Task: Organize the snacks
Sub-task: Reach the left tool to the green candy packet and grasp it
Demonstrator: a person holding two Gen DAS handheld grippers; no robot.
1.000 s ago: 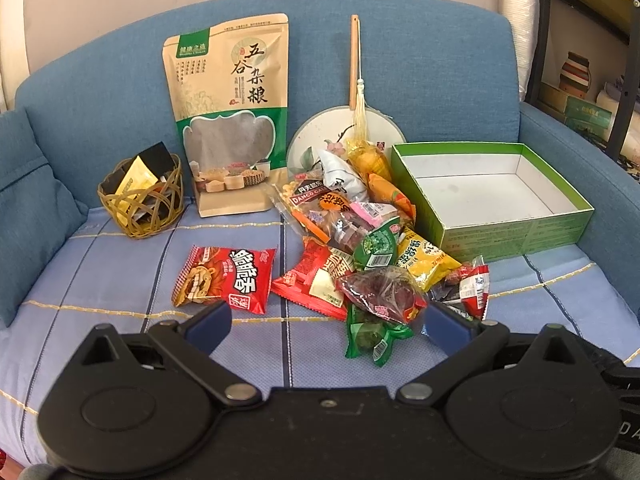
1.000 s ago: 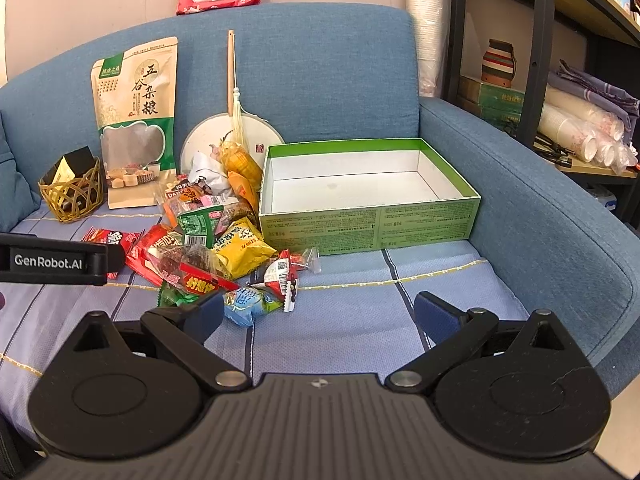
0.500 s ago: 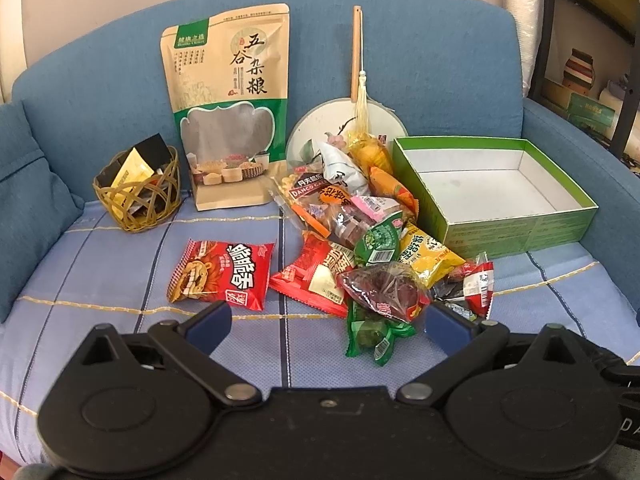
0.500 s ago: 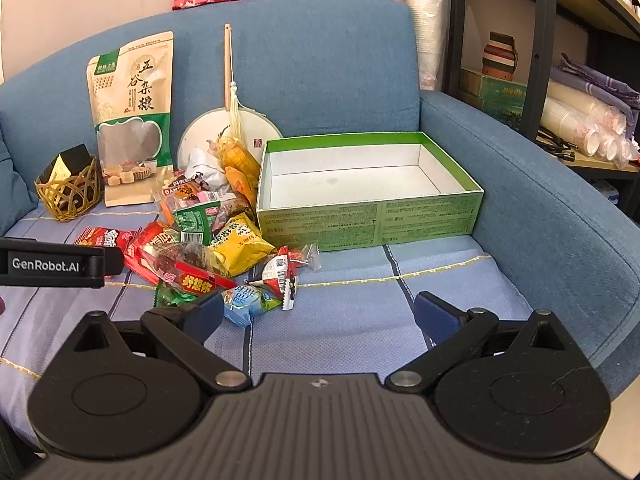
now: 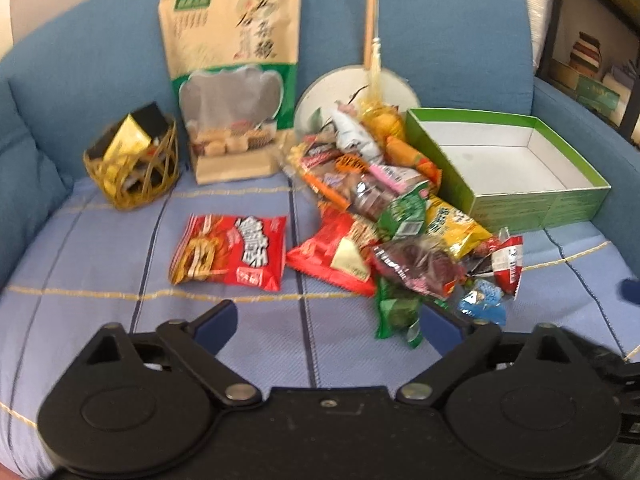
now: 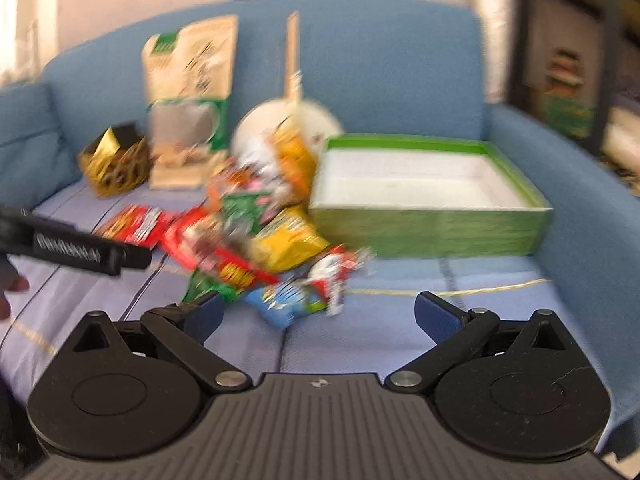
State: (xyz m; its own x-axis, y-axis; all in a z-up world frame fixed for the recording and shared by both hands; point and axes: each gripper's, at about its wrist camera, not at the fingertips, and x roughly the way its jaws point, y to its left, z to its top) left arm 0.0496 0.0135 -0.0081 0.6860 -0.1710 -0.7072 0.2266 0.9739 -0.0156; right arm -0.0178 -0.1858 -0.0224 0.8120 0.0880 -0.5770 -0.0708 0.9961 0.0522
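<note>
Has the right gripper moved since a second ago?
Yes. The right gripper has swung left: the green box now sits further right in its view.

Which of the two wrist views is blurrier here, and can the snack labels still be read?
Right wrist view: heavy motion blur smears the snack pile and green box; labels unreadable. Left wrist view: milder softness; the red packet keeps large legible characters.

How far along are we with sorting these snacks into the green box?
Nothing is done yet: the green box is empty. Nothing is in hand either; the left hand-held gripper and right hand-held gripper are both open. The whole snack pile and the separate red packet on the sofa remain.
</note>
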